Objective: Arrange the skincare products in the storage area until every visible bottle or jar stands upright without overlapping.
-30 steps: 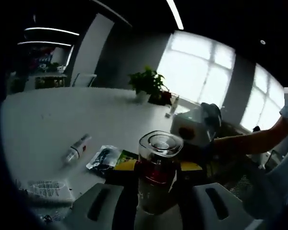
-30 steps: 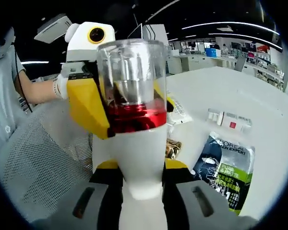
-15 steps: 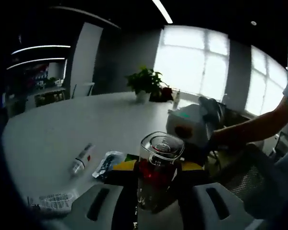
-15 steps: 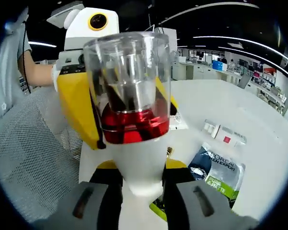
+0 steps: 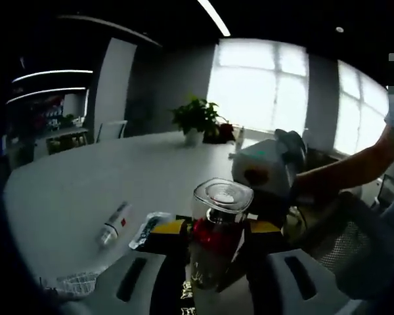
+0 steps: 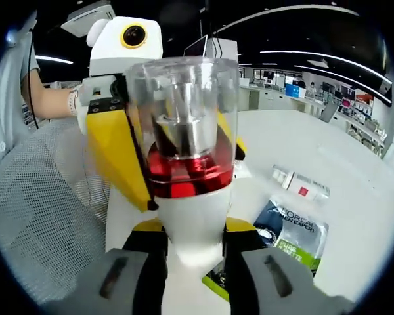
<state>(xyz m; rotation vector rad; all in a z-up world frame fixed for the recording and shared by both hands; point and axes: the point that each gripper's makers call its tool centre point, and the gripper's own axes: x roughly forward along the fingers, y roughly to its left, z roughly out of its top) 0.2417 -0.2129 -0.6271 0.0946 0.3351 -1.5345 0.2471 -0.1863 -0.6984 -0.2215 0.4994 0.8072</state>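
Observation:
A white bottle (image 6: 194,216) with a red band and a clear cap stands up between my right gripper's (image 6: 192,233) jaws, which are shut on its body. The same bottle (image 5: 213,239) sits between my left gripper's (image 5: 217,230) jaws, also shut on it. Beyond the bottle in the right gripper view is the yellow and white left gripper (image 6: 118,144), close against it. The right gripper (image 5: 269,172), held by a hand, is just past the bottle in the left gripper view. A white tube (image 5: 113,225) and a dark sachet (image 5: 148,230) lie flat on the white table (image 5: 85,177).
A dark-and-green sachet (image 6: 295,233) and a white tube with a red mark (image 6: 301,186) lie on the table to the right. A mesh chair (image 6: 39,216) is at the left. A potted plant (image 5: 197,118) stands at the table's far edge. A clear packet (image 5: 75,285) lies nearby.
Both cameras have shifted a little with the hands. The bottle stays held between both pairs of jaws, and the things on the table have not moved.

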